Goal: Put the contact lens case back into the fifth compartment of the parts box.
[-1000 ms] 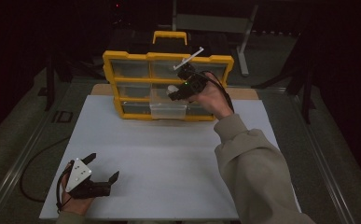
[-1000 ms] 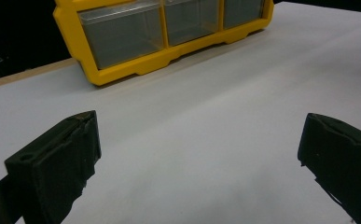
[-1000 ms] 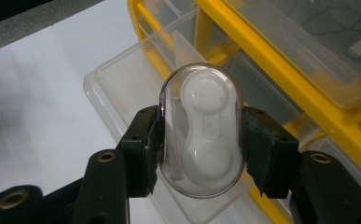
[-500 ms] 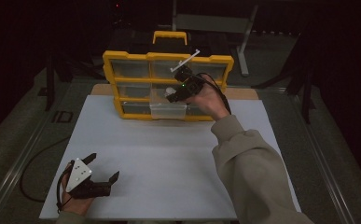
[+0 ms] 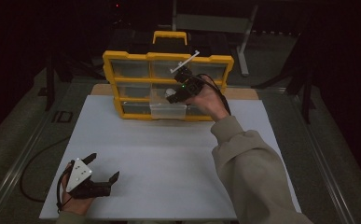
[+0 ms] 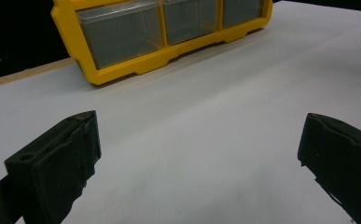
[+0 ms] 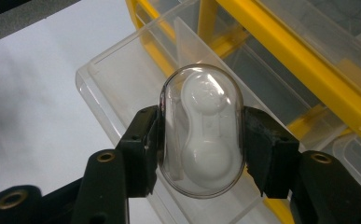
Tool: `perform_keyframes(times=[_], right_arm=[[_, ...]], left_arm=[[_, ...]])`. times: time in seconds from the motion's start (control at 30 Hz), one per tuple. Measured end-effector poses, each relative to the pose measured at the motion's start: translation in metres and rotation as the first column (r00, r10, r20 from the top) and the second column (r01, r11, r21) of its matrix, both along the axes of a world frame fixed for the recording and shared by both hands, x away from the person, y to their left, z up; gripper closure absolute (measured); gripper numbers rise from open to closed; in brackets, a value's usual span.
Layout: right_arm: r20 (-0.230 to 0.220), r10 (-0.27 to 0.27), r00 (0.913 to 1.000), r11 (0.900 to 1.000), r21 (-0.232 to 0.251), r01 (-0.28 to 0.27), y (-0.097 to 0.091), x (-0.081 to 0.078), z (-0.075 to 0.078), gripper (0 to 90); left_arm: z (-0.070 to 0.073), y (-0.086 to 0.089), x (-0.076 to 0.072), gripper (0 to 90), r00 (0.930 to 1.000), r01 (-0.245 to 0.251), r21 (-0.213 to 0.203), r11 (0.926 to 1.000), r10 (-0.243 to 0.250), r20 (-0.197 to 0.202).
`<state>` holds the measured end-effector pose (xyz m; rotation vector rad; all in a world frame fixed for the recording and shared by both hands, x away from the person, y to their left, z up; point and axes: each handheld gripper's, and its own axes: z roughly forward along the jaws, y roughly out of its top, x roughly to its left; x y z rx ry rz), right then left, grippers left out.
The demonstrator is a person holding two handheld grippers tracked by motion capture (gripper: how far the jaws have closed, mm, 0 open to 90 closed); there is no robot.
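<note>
Yellow-framed drawer organizer (image 5: 136,84) sits at the far middle of the white desk (image 5: 169,158) in the high view, clear drawers in rows, carry handle on top. One clear drawer (image 5: 168,109) in the bottom row is pulled out toward the near side. Right tongs (image 5: 171,93) are held just above that open drawer, arm and sleeve coming in from the near right; a small pale object sits at the tips, too small here to make out. Left tongs (image 5: 104,169) rest on the desk at the near left, well apart from the organizer, jaws spread wide, nothing between them. Left gripper view: both black jaws stand far apart over bare white desk (image 6: 206,140), empty; the organizer (image 6: 122,65) is farther off at the top, drawers there pushed in. Right gripper view: right tongs (image 7: 201,144) are clamped on a clear oval capsule (image 7: 201,133) with a white moulded piece inside, one pad pressing each long side, capsule long axis pointing away from the camera. Capsule hangs over the pulled-out clear drawer (image 7: 117,84), apart from the drawer floor as far as I can tell. Yellow frame (image 7: 281,51) and further clear drawers run along the right of that view.
</note>
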<state>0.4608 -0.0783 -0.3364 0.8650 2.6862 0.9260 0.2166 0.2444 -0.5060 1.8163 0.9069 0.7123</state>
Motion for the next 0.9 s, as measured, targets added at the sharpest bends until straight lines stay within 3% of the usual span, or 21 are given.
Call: perform_keyframes(times=[0.17,0.27,0.37,0.47,0.9], right_arm=[[0.012,-0.006,0.9999,0.9998,0.021,0.006,-0.003,0.0,0.001,43.0],[0.027,-0.01,0.9996,0.9996,0.028,0.009,-0.005,-0.001,0.002,33.6],[0.052,-0.033,0.9981,0.9991,0.029,0.032,-0.008,-0.003,0.004,17.7],[0.06,-0.051,0.9969,0.9982,0.034,0.049,-0.012,-0.005,0.006,12.4],[0.097,-0.096,0.9906,0.988,0.131,0.082,-0.048,-0.023,0.012,8.8]], left_arm=[[0.0,0.0,0.0,0.1,1.0,0.0,0.0,1.0,0.0,0.0],[0.0,0.0,0.0,0.1,1.0,-0.001,0.0,1.0,0.001,0.0],[0.0,0.0,0.0,0.1,1.0,-0.001,0.0,1.0,0.001,0.001],[0.0,0.0,0.0,0.1,1.0,-0.002,0.0,1.0,0.002,0.0],[0.0,-0.001,0.0,0.1,1.0,-0.005,0.0,1.0,0.005,0.0]])
